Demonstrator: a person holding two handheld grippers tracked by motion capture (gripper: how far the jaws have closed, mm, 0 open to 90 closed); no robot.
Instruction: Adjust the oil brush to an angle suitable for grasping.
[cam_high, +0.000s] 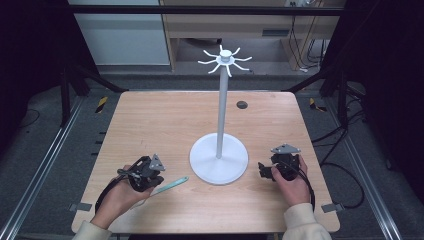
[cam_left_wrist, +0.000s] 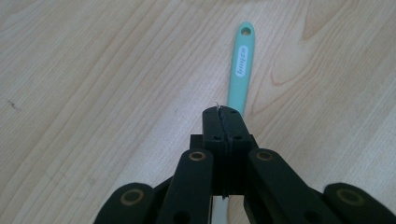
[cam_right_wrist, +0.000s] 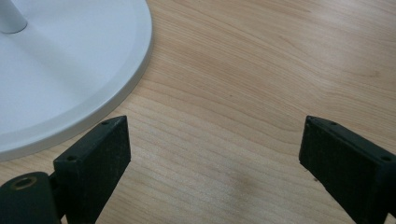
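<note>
Left gripper: jaws pressed together above a teal brush handle lying flat on the table; whether they pinch it, unclear. Right gripper: wide, empty, beside the white stand. Handle: likely light, stiff, smooth; grip mid-length.

Light wood-grain desk is sitting square under the high view — a small dark round spot is showing near its far edge. White stand is resting on its round base near the desk's middle, pole rising upright. Mint-green handled tool is lying flat at the near left, just beside the base — apart from it.
</note>
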